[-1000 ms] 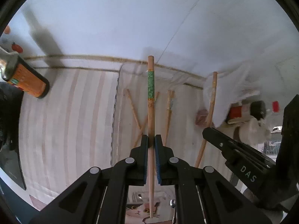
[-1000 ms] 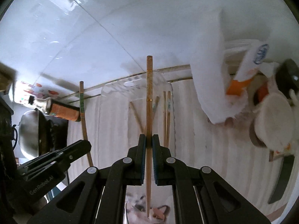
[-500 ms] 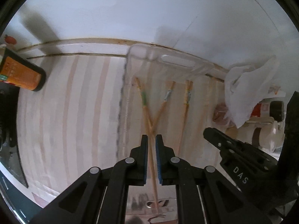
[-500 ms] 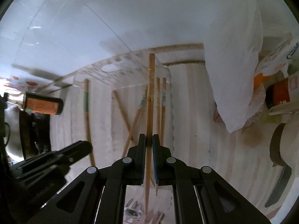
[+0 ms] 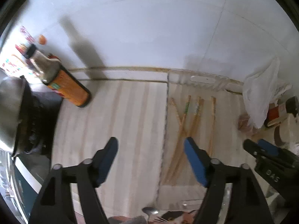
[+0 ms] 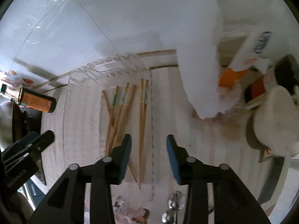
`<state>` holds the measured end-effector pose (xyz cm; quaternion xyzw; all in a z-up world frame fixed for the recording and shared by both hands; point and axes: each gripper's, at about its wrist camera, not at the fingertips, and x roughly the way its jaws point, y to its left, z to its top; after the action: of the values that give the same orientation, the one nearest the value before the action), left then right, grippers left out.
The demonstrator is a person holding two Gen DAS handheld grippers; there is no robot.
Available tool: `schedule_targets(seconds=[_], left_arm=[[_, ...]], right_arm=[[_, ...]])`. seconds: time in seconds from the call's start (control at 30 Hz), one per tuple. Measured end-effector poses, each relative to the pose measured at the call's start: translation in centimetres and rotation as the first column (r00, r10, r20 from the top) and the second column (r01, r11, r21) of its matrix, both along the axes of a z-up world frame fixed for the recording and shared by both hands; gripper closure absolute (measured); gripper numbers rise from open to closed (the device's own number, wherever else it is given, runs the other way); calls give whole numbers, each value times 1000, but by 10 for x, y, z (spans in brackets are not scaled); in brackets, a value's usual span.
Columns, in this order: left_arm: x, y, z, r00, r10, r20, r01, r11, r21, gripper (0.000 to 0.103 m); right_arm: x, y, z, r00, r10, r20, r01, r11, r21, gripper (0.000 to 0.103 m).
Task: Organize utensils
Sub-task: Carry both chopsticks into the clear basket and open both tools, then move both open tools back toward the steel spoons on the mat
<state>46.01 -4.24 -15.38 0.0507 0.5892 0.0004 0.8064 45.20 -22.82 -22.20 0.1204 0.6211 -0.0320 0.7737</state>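
Left gripper (image 5: 151, 150): blue-padded fingers spread wide, empty; 1 second ago it pinched a green-banded chopstick.
Clear plastic tray (image 6: 104, 66): 6 wooden chopsticks (image 6: 119, 112) lie inside, 4 crossed at left, 2 parallel at right.
Right gripper (image 6: 148, 146): wide open, empty; its chopstick is released too.
Risk: crossed sticks may snag or roll if nudged.

Counter clutter beside the wall

An orange-labelled bottle (image 5: 63, 85) stands against the tiled wall (image 5: 149, 28); right along it, a white plastic bag (image 6: 201, 59), perhaps over jars.
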Motion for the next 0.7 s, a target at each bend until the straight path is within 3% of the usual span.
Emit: schedule_targets(seconds=[0.1,0.3,0.4,0.43,0.7], left_arm=[[-20,2,7,997,-14,76,12,999,35,4],[-49,-1,5,994,-33,109,28,999,46,0],[-62,-1,3,993,-36,115,31,999,41,0],[-66,-1,4,993,-37,116,32,999,39,0],[-103,4,28,985,-42,168,40,999,19,0]], right_arm=[[-19,1,6,1000,-2,31,3,999,-40,46],[-59,6,14,996,0,93,11,993,-120,29],[-79,11,17,993,2,119,18,986,-164,4],[-86,11,18,992,0,127,23,983,-180,0],[-134,12,46,975,-24,221,80,965,-250,0]])
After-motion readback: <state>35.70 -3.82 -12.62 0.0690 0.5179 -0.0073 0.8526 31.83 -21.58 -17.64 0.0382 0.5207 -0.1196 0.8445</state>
